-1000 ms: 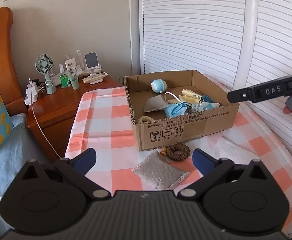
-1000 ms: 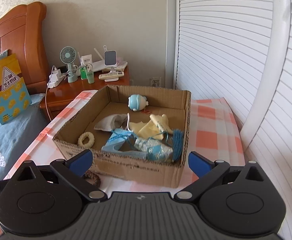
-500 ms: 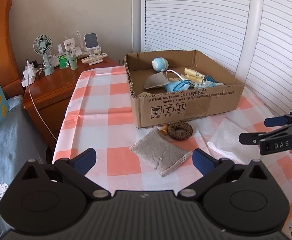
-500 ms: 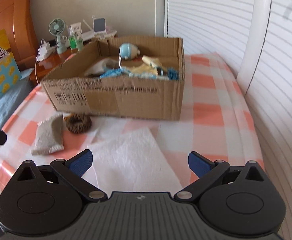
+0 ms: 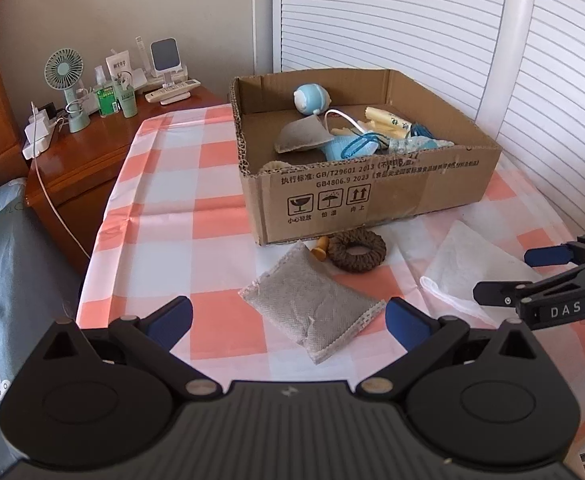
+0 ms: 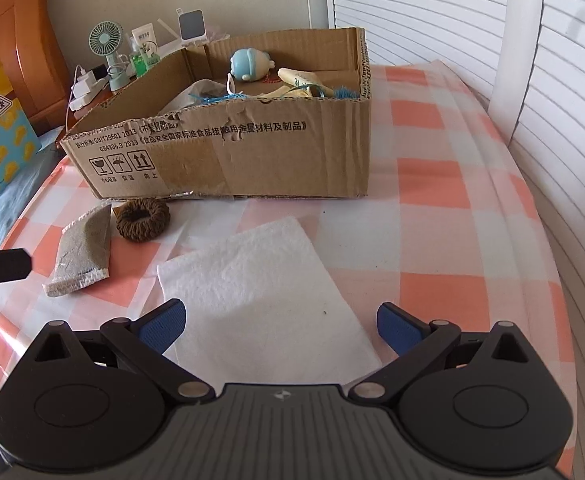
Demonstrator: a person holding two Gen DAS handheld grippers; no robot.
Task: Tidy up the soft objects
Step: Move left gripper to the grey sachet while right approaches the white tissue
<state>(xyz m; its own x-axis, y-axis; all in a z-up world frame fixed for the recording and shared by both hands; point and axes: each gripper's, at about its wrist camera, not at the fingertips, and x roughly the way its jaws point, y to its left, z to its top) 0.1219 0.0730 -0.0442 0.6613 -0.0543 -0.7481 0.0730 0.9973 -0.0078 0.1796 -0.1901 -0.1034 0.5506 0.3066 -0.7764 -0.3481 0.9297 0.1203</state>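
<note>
The right gripper [image 6: 280,322] stands with its jaws spread wide and nothing between them, low over the near end of a white cloth [image 6: 260,292]. The cloth lies flat on the checked tablecloth [image 6: 444,216], its long axis running from the jaws toward about 11 o'clock. Beyond it, at 12 o'clock, sits the cardboard box [image 6: 252,152], already holding several soft items.

The left gripper [image 5: 288,318] is likewise spread and empty, with a grey pouch [image 5: 312,306] lying just ahead at 12 o'clock, its long axis slanting toward 10. A brown braided ring [image 5: 356,250] rests past it at 1 o'clock, against the box front.

Judging by nearness, the cloth falls to the right gripper and the pouch to the left.
</note>
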